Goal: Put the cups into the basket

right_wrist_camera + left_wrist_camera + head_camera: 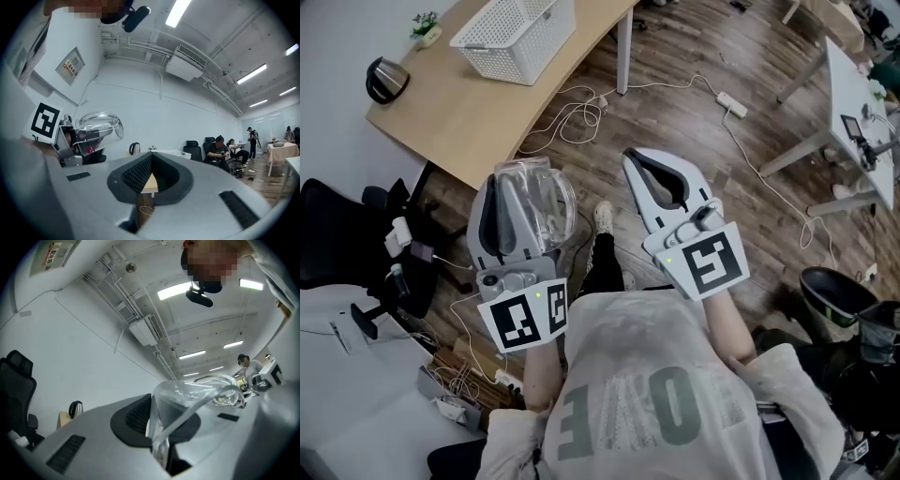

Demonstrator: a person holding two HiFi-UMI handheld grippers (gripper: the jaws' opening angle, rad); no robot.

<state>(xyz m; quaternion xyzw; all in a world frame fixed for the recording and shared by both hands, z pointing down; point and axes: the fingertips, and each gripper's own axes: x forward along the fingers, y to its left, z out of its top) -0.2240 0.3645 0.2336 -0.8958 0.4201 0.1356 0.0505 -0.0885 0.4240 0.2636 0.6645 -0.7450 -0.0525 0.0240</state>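
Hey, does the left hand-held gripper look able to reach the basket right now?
Probably not yet: the left hand-held gripper, shut on a cup, hangs over the floor, short of the basket on the table. Nothing blocks the way.

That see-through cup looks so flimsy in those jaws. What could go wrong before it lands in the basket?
The clear plastic cup is pinched by its thin wall in the left gripper, so it might crumple or slip free. The white lattice basket sits well away on the wooden table, with white cables lying on the floor between, so the person could trip on the way.
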